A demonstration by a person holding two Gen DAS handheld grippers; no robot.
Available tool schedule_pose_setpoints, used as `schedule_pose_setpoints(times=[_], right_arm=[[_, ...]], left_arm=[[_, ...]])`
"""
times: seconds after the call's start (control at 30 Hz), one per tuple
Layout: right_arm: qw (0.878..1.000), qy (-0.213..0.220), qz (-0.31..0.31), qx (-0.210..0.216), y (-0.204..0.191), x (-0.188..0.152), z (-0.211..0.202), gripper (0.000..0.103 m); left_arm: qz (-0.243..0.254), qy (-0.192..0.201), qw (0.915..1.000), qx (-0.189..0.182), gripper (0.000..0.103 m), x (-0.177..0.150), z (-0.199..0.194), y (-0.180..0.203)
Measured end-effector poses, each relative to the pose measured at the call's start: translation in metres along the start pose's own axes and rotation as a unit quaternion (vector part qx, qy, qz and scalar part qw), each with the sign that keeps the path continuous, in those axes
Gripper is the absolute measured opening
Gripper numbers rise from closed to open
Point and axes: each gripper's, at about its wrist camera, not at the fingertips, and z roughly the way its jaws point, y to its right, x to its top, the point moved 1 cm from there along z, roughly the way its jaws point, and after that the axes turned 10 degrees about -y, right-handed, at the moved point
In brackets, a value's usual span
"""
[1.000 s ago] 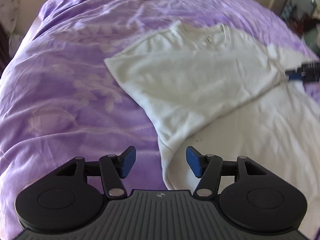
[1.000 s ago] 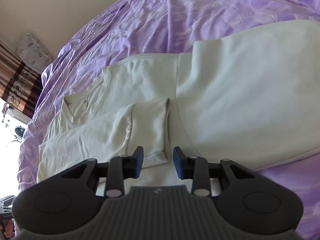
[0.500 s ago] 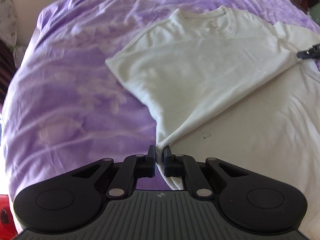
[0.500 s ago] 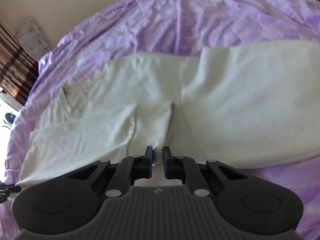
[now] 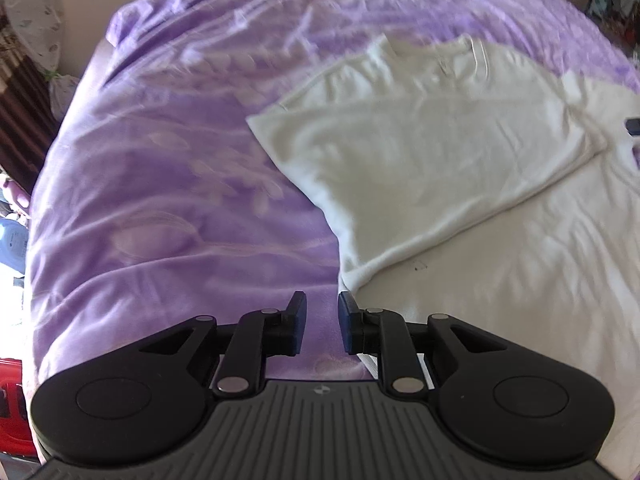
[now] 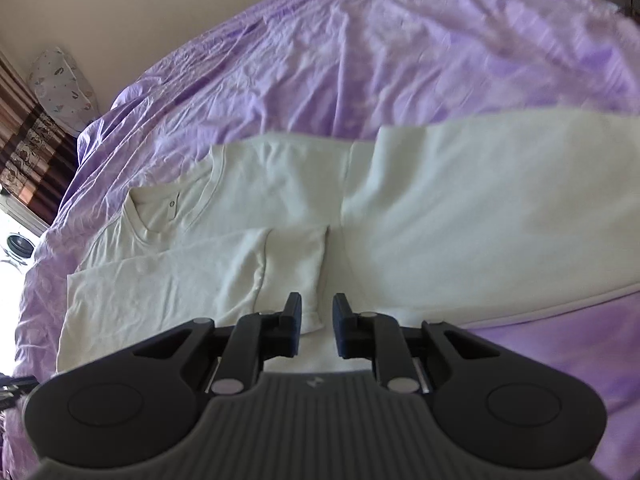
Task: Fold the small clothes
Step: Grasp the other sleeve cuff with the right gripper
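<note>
**Both claws off the shirt, the fold only partly made**

Nearest the lens, the left claw point(image 5: 322, 322) stands narrowly parted with nothing between its blue pads; only purple bedspread point(image 5: 168, 184) shows in the gap. The folded corner of the cream cotton T-shirt point(image 5: 420, 160) lies just beyond it, toward one o'clock. Half a second earlier this claw was pinched on that corner; its jaws have just been opening, and the cloth is let go. The right claw point(image 6: 317, 322) is likewise narrowly parted and empty, hanging above the cuff of the short sleeve point(image 6: 296, 268) at twelve o'clock. It too gripped the cloth a moment ago, and its jaws have just been opening.

Farther out, the shirt lies spread on the bed, one side panel and the sleeve laid over the body, the collar point(image 6: 168, 208) toward ten o'clock. The picture is blurred, so small creases are hard to judge.

By my reckoning one lengthwise fold is done; the other side and the crosswise folds remain.
</note>
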Motion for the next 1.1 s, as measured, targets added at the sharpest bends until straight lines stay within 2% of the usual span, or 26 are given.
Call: schedule_pose_setpoints(times=[0.17,0.33,0.6,0.67,0.8,0.83,0.93,1.1], right_arm=[[0.999,0.022,-0.011,-0.048,0.016,-0.001,-0.061,0.015],[0.993,0.053,-0.003,-0.105,0.051,-0.006,-0.132,0.016],[0.971,0.113,0.048,-0.204,0.132,-0.015,-0.255,0.016],[0.967,0.116,0.065,-0.217,0.151,-0.018,-0.273,0.024],[0.965,0.113,0.104,-0.214,0.187,-0.031,-0.272,0.025],[0.965,0.111,0.115,-0.207,0.196,-0.035,-0.266,0.026],[0.965,0.121,0.147,-0.182,0.217,-0.044,-0.243,0.038],[0.957,0.138,0.208,-0.146,0.257,-0.05,-0.205,0.039]], left_arm=[[-0.026,0.032,0.9991,0.013,0.025,-0.003,-0.028,-0.001],[-0.059,0.062,0.9963,0.009,0.027,-0.001,-0.045,-0.004],[-0.083,0.083,0.993,0.012,0.028,0.007,-0.066,-0.003],[-0.087,0.087,0.9923,0.012,0.03,0.009,-0.066,-0.002],[-0.111,0.092,0.9895,0.001,0.033,0.014,-0.057,0.0],[-0.12,0.092,0.9886,-0.002,0.033,0.017,-0.054,0.001],[-0.141,0.094,0.9856,-0.006,0.033,0.024,-0.043,0.002],[-0.155,0.084,0.9843,-0.001,0.033,0.037,-0.023,0.009]])
